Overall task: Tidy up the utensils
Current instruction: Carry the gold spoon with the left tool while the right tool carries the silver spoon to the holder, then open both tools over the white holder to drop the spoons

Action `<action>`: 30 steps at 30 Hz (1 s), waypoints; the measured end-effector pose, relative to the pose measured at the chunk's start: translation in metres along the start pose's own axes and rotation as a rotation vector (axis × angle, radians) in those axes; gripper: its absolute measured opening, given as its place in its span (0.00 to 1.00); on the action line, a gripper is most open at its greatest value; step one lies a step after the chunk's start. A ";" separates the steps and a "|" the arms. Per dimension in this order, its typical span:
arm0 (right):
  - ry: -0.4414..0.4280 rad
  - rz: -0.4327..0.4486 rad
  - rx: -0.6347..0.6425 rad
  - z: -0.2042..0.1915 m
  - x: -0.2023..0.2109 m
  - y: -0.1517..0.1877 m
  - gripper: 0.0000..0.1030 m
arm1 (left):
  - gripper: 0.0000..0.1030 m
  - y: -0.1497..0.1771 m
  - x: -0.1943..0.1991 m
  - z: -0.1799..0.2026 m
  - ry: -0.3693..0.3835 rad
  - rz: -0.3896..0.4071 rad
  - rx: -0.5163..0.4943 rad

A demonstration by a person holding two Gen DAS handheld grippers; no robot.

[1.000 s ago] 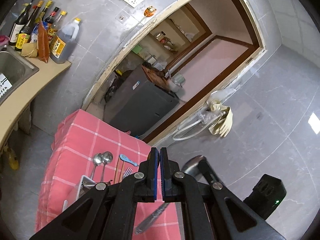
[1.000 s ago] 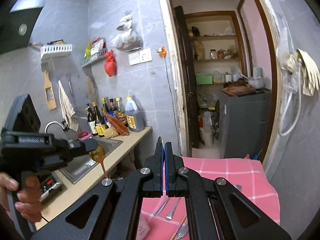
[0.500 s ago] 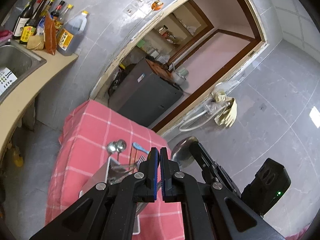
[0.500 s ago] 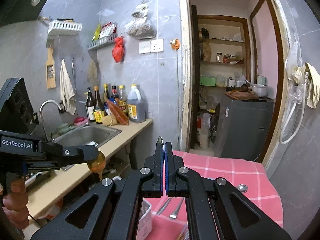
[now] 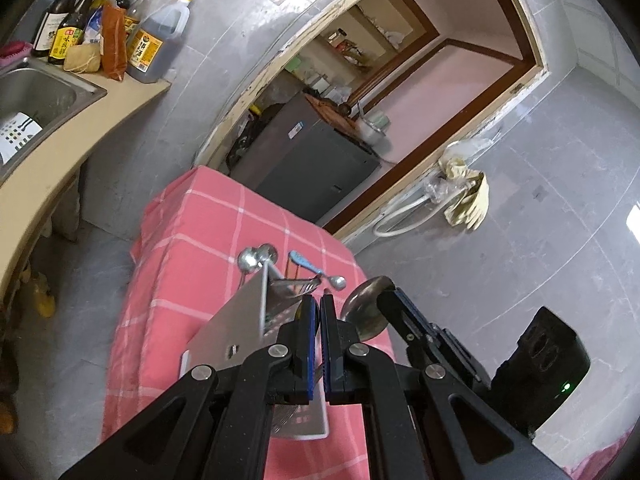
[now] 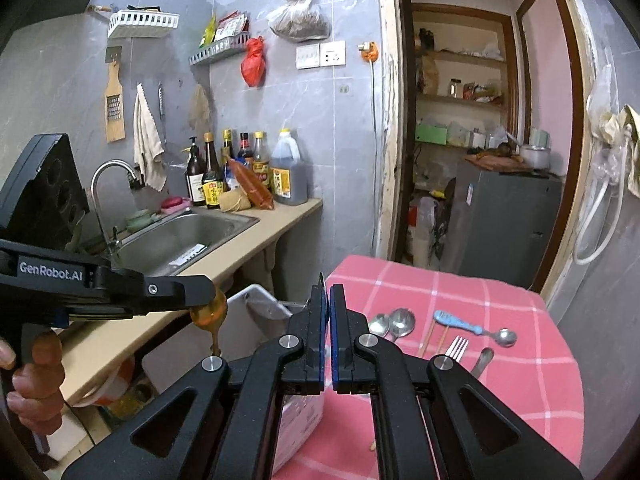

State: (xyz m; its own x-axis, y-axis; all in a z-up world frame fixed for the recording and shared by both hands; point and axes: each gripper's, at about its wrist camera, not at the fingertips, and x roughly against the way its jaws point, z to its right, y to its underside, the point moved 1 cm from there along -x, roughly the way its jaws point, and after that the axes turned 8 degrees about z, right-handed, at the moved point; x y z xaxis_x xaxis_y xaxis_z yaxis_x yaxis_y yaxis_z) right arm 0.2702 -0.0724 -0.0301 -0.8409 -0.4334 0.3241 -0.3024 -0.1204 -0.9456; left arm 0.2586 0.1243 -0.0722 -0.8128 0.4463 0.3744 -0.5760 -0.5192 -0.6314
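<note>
Utensils lie on the pink checked tablecloth (image 6: 520,320): two steel spoons (image 6: 394,322), a blue-handled spoon (image 6: 472,328), chopsticks (image 6: 430,334) and a fork (image 6: 456,348). A white utensil box (image 6: 264,312) stands at the table's left side; it also shows in the left wrist view (image 5: 240,320). My left gripper (image 5: 315,304) is shut, held above the box. In the right wrist view it (image 6: 208,298) pinches an amber spoon (image 6: 210,312). My right gripper (image 6: 329,296) is shut; in the left wrist view it (image 5: 384,296) grips a steel spoon (image 5: 366,312).
A beige counter (image 6: 256,236) with a steel sink (image 6: 180,240) and several sauce bottles (image 6: 240,168) runs along the left. A doorway behind the table shows a dark grey cabinet (image 6: 504,220). A tiled wall with a hose (image 6: 592,232) stands at the right.
Both grippers have tilted downward and come closer over the table. The box and utensils now show larger and higher in both views. Jaws stay shut.
</note>
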 end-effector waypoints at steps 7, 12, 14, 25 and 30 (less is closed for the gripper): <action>-0.039 -0.031 -0.024 -0.001 -0.001 0.006 0.03 | 0.03 0.007 0.000 -0.003 -0.026 -0.028 -0.045; -0.071 -0.056 -0.039 -0.002 0.000 0.013 0.04 | 0.03 0.009 0.002 -0.006 -0.040 -0.038 -0.048; -0.078 -0.075 -0.047 -0.002 0.000 0.016 0.05 | 0.03 0.009 0.002 -0.006 -0.054 -0.042 -0.049; -0.041 -0.079 -0.083 0.006 0.014 0.018 0.28 | 0.04 0.010 0.008 -0.002 -0.069 -0.018 -0.075; 0.044 -0.026 -0.138 0.023 0.034 0.011 0.49 | 0.11 0.010 0.013 0.014 -0.090 0.009 -0.161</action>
State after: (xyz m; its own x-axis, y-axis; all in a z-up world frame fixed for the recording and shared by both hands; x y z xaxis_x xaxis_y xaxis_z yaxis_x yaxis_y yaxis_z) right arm 0.2490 -0.1090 -0.0301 -0.8503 -0.3914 0.3519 -0.3801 -0.0058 -0.9249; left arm 0.2416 0.1149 -0.0640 -0.8268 0.3712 0.4226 -0.5527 -0.3967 -0.7329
